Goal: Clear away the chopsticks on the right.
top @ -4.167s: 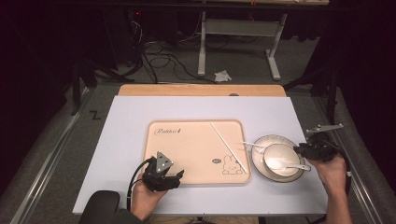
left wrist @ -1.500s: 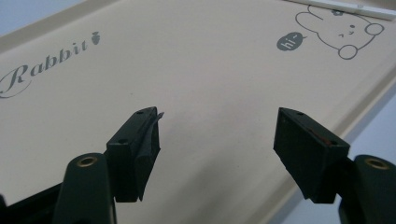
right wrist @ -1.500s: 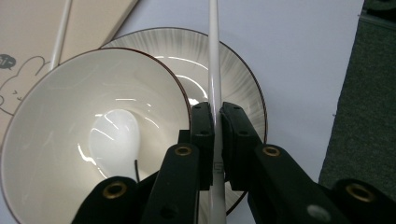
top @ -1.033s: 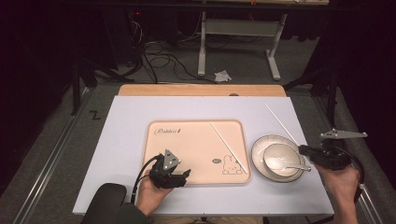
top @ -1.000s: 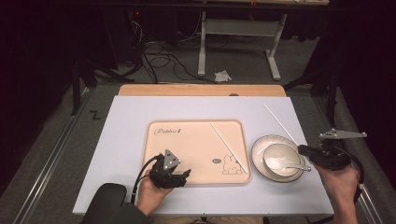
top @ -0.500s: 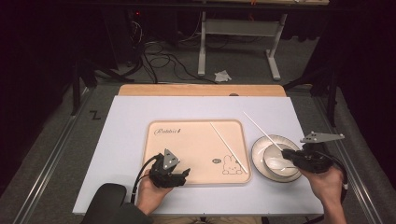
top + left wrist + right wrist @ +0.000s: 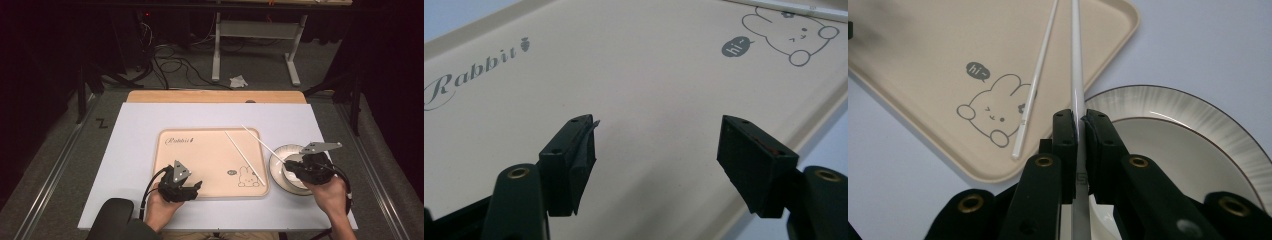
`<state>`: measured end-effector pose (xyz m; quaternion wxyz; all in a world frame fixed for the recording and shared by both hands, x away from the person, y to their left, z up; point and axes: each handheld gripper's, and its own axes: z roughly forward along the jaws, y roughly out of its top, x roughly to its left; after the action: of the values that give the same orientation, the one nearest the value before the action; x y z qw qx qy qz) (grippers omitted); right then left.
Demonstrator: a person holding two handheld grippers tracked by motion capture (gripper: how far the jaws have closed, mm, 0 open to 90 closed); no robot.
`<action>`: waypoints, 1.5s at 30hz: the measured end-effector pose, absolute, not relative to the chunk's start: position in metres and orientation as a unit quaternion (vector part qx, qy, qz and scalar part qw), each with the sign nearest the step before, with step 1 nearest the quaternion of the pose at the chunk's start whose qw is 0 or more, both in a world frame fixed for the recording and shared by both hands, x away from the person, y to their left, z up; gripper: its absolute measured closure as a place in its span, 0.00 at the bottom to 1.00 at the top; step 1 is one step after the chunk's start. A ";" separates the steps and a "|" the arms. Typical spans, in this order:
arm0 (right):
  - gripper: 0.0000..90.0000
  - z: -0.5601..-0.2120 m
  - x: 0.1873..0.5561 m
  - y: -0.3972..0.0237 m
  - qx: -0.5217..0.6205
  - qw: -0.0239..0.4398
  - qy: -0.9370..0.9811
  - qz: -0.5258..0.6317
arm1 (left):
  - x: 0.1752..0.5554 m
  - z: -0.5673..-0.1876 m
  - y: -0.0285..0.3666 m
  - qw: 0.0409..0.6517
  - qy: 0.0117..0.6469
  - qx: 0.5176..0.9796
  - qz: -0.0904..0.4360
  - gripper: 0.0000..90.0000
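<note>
Second chopstick in transfer toward the tray.

At the left, the left gripper (image 7: 192, 186) is parked over the near edge of the tray (image 7: 200, 150), its fingers (image 7: 574, 150) apart and empty. One chopstick (image 7: 245, 158) lies on the tray beside the rabbit print (image 7: 990, 117). At the right, the right gripper (image 7: 1080, 125) is clamped on the held chopstick (image 7: 257, 140), which is carried above the bowl (image 7: 280, 155) and the tray's right rim. The next move is judged to require lowering it parallel to the first; the raised rim and bowl must be cleared.
</note>
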<state>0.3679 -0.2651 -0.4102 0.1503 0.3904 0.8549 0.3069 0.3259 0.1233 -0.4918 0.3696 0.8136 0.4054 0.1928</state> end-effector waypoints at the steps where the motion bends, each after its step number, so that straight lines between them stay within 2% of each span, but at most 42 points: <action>1: 0.95 -0.410 0.368 -0.265 0.390 0.150 0.855 0.307 | 0.326 -0.492 0.123 0.370 0.405 0.814 0.193 0.35; 16: 0.95 -0.432 0.381 -0.209 0.374 0.128 0.881 0.261 | 0.322 -0.490 0.127 0.370 0.407 0.811 0.196 0.35; 45: 0.94 -0.466 0.387 -0.169 0.364 0.111 0.905 0.191 | 0.320 -0.490 0.131 0.370 0.413 0.807 0.200 0.35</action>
<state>0.3866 -0.1690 -0.4658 0.1107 0.3639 0.9050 0.1905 0.3198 0.1309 -0.4899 0.3702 0.8074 0.4135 0.2002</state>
